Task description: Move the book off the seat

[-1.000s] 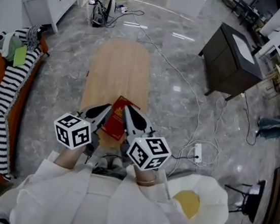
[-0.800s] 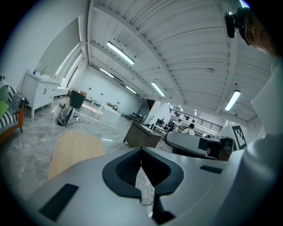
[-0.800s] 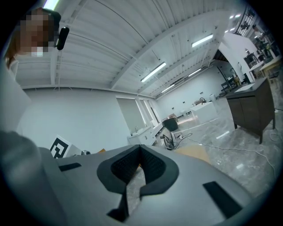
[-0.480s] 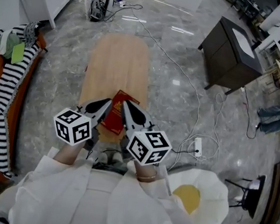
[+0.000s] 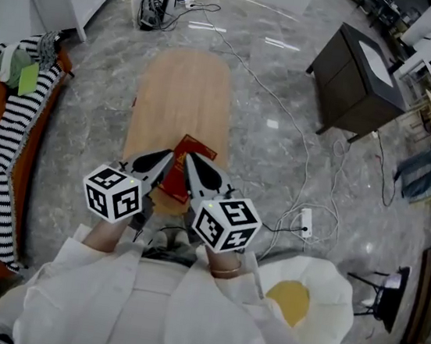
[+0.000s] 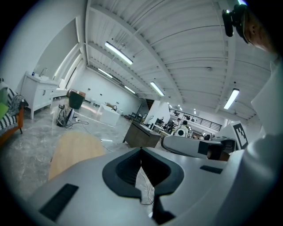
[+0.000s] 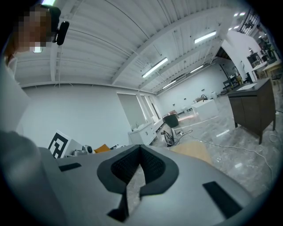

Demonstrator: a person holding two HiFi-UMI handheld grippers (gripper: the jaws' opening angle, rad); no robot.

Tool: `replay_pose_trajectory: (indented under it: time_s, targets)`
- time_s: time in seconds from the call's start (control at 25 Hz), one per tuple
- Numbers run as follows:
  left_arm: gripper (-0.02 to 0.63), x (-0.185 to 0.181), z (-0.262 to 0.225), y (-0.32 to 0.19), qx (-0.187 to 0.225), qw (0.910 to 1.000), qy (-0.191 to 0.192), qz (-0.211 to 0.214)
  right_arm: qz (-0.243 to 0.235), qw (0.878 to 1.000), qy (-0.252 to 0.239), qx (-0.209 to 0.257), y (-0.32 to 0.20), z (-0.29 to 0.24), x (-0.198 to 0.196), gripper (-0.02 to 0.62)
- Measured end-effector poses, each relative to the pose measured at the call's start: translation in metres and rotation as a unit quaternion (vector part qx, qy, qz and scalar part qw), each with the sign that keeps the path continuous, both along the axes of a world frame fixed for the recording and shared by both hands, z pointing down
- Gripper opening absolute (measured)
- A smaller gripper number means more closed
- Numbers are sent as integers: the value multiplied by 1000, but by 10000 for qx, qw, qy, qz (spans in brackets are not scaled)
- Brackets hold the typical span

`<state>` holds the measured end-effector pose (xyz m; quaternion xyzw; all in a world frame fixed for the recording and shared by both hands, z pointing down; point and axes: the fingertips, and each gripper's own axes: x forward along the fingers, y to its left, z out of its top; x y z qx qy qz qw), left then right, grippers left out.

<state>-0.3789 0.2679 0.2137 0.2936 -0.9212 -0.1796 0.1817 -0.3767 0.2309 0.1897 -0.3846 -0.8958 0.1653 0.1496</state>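
A red book (image 5: pixel 195 154) lies on the near end of a long wooden seat (image 5: pixel 182 96). Both grippers hover side by side over the book's near part and hide some of it. My left gripper (image 5: pixel 167 158) is shut with nothing in it. Beside it my right gripper (image 5: pixel 188 160) is also shut and holds nothing. In the left gripper view the shut jaw tips (image 6: pixel 141 150) point up over the seat (image 6: pixel 73 150). The right gripper view shows its closed tips (image 7: pixel 140 146) and the seat (image 7: pixel 194 152) beyond; the book is out of sight in both gripper views.
A dark cabinet (image 5: pixel 361 84) stands on the marble floor at the right. Cables and a power strip (image 5: pixel 304 234) trail beside the seat. A white and yellow cushion (image 5: pixel 300 304) lies at the near right. An orange sofa with a striped cloth (image 5: pixel 6 148) lines the left.
The head view has shifted slightly. Both grippers stay shut over the near end of the book, the right one a touch further left.
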Motion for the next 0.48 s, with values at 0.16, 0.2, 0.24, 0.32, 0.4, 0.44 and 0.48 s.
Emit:
replay_pose_trajectory:
  time_s: [0.16, 0.2, 0.24, 0.32, 0.4, 0.44, 0.48]
  targets:
    - [6, 2, 0, 3, 5, 10000, 8, -3, 0, 10000, 33, 41, 3, 3, 2, 11]
    - [6, 3, 1, 2, 3, 10000, 12, -2, 4, 10000, 42, 54, 3, 4, 3, 11]
    - [6, 4, 1, 2, 2, 10000, 16, -1, 8, 10000, 51, 66, 2, 4, 3, 11]
    - [6, 6, 1, 2, 2, 10000, 22, -2, 7, 9999, 76, 88, 2, 6, 4, 11]
    - [6, 7, 0, 2, 9, 10000, 28, -4, -3, 9999, 92, 113, 3, 6, 5, 11]
    - [6, 7, 1, 3, 14, 10000, 33, -2, -10, 9999, 99, 118, 4, 7, 6, 11]
    - [6, 8, 1, 4, 16, 10000, 40, 3, -16, 9999, 109, 115, 5, 7, 6, 11]
